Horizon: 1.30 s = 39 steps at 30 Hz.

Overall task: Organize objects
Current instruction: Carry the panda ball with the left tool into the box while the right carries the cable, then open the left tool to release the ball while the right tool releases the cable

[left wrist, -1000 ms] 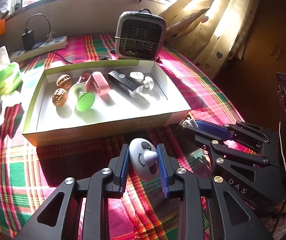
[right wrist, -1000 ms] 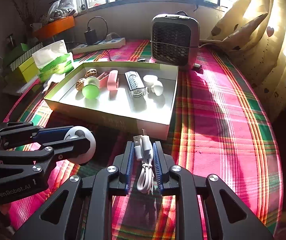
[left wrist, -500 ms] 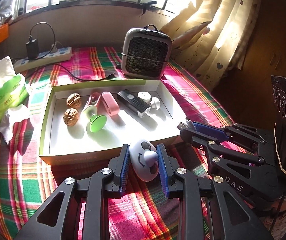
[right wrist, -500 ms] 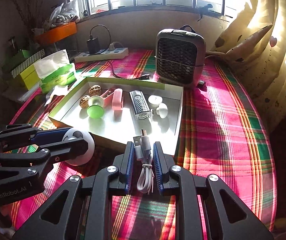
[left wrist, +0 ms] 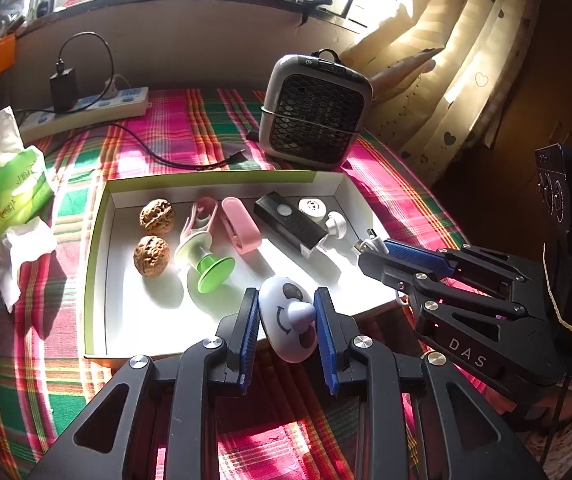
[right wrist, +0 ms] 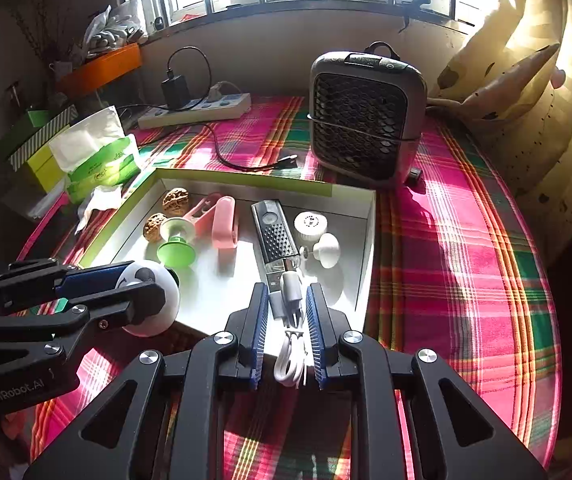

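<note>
My left gripper [left wrist: 286,308] is shut on a white panda-face toy [left wrist: 290,326] and holds it over the near edge of the shallow white box [left wrist: 98,240]. My right gripper [right wrist: 286,300] is shut on a coiled white USB cable [right wrist: 291,336], over the box's near right corner. Inside the box lie two walnuts [left wrist: 154,232], a green and white suction piece [left wrist: 206,264], a pink clip [left wrist: 240,228], a black device [left wrist: 290,224] and two small white knobs [left wrist: 326,216]. Each gripper shows in the other's view, the right gripper [left wrist: 370,256] and the left gripper [right wrist: 154,292].
A small grey heater [right wrist: 362,116] stands behind the box. A power strip [right wrist: 194,110] with a charger and a loose black cable [right wrist: 246,164] lie at the back. A green tissue pack [left wrist: 2,192] sits left of the box. The plaid cloth [right wrist: 466,280] runs to curtains on the right.
Both grippers have moved forward with their loads, from the cloth in front of the box to over its near edge. The grips have not changed.
</note>
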Available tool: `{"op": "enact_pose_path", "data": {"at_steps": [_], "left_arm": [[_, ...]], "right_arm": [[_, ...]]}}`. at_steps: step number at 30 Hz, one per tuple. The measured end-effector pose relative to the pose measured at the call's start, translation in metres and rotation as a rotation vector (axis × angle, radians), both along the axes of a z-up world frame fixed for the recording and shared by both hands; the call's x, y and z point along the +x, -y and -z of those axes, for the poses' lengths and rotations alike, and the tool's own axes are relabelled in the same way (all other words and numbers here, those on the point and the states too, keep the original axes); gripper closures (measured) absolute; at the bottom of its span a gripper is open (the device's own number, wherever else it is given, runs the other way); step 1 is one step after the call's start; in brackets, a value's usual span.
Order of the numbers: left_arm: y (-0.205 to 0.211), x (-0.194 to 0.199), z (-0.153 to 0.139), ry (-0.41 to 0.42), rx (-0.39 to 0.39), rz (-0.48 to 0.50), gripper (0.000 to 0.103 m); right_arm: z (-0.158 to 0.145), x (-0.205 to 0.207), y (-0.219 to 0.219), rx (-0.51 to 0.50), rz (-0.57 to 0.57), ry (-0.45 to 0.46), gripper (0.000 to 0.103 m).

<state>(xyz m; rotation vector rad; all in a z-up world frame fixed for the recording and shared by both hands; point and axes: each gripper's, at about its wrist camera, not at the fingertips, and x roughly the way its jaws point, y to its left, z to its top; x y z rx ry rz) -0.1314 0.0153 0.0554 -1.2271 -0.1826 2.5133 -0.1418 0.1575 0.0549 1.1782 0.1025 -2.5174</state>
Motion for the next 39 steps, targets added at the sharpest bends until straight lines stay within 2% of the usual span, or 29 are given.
{"op": "enact_pose_path", "data": {"at_steps": [20, 39], "left_arm": [[-0.003, -0.03, 0.017, 0.041, -0.023, -0.005, 0.08], [-0.002, -0.032, 0.024, 0.064, -0.035, -0.008, 0.079]], "right_arm": [[0.024, -0.026, 0.013, 0.051, -0.009, 0.061, 0.083], [0.032, -0.028, 0.014, 0.065, 0.002, 0.084, 0.082]]}}
